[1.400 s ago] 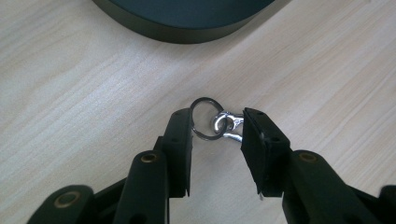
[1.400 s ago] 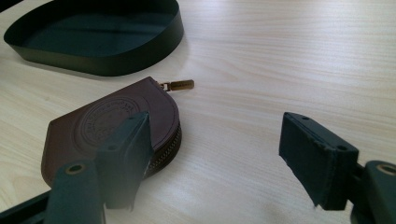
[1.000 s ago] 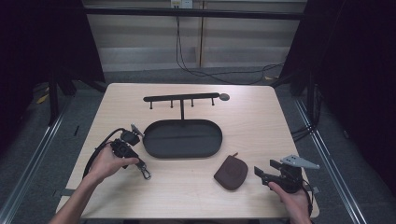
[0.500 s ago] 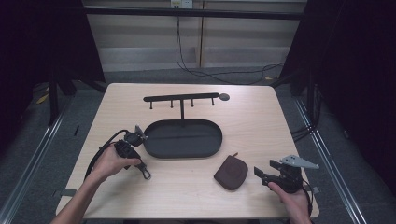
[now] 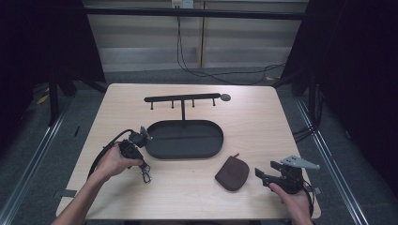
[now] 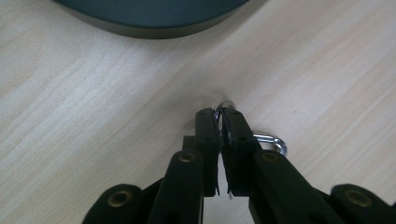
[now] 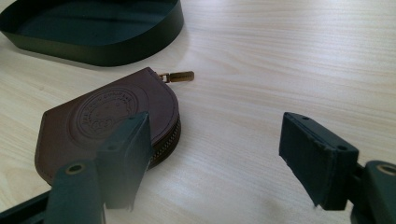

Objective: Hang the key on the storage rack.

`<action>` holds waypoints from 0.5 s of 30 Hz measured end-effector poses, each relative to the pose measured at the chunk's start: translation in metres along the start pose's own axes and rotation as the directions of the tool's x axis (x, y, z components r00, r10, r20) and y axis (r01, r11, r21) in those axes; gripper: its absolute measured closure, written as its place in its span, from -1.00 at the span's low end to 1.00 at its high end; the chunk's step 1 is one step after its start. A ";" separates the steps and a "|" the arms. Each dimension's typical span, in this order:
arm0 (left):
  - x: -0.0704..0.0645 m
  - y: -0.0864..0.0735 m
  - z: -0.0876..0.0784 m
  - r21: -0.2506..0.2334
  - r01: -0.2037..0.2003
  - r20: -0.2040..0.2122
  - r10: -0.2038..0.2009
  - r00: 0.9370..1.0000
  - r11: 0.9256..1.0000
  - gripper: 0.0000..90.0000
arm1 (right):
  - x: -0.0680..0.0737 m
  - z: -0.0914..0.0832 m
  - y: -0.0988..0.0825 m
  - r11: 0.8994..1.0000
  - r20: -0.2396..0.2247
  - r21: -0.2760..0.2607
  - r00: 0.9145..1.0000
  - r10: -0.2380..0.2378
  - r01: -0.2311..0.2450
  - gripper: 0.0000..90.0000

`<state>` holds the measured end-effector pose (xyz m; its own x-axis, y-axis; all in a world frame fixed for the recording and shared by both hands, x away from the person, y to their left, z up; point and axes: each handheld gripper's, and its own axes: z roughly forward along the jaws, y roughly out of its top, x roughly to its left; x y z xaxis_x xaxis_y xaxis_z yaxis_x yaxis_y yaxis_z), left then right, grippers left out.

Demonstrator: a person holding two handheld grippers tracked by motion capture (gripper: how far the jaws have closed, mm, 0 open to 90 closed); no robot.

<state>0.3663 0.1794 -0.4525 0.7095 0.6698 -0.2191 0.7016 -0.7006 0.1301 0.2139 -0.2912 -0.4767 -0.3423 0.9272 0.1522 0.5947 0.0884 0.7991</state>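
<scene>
Your left gripper (image 6: 219,116) sits on the table (image 5: 244,117) just off the near-left rim of the tray (image 5: 185,139), pointing down toward your edge of the table. Its jaws have just been closing, and in the left gripper view they stand almost together, pinching a thin metal ring (image 6: 225,104) between the pads. A silver clasp (image 6: 273,141) hangs from that ring and lies flat on the wood just beside the right-hand jaw. In the high view the same clasp (image 5: 147,176) shows as a small bright piece on the table just below your left hand (image 5: 115,161). The ring rests on the surface; you cannot tell whether it is lifted at all.

Your right gripper (image 5: 263,176) rests near the table's near-right corner, held in your right hand (image 5: 293,194), and points left toward the pouch (image 5: 232,173). Its jaws stand wide with nothing between them. In the right gripper view the brown pouch (image 7: 112,123) lies flat on the wood, partly behind the left-hand jaw, apart from the pads, with its zip pull (image 7: 177,76) pointing toward the tray (image 7: 98,46).

The dark oval tray lies in the middle of the table, between your two hands. Behind it stands the rack (image 5: 183,99), a bar with short pegs hanging down.
</scene>
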 end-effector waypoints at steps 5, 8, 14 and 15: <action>-0.006 0.001 -0.005 -0.001 -0.035 -0.005 0.035 0.999 0.999 0.98 | 0.000 0.000 0.000 1.000 0.002 0.006 1.000 0.005 -0.005 -0.44; -0.009 -0.001 -0.007 0.010 -0.057 -0.001 0.057 0.998 0.998 0.98 | 0.000 0.000 0.000 1.000 0.003 0.007 1.000 0.004 -0.004 -0.44; -0.011 -0.002 -0.015 0.007 -0.100 -0.014 0.100 0.995 0.995 0.98 | -0.001 -0.001 0.000 1.000 0.005 -0.001 1.000 0.006 -0.006 -0.44; -0.011 -0.002 -0.017 0.014 -0.113 -0.014 0.113 0.993 0.994 0.98 | -0.001 0.000 0.000 1.000 0.005 0.000 1.000 0.006 -0.006 -0.44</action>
<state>0.3583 0.1779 -0.4339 0.7852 0.5895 -0.1898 0.6160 -0.7751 0.1408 0.2138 -0.2918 -0.4767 -0.3351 0.9296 0.1536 0.5968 0.0832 0.7981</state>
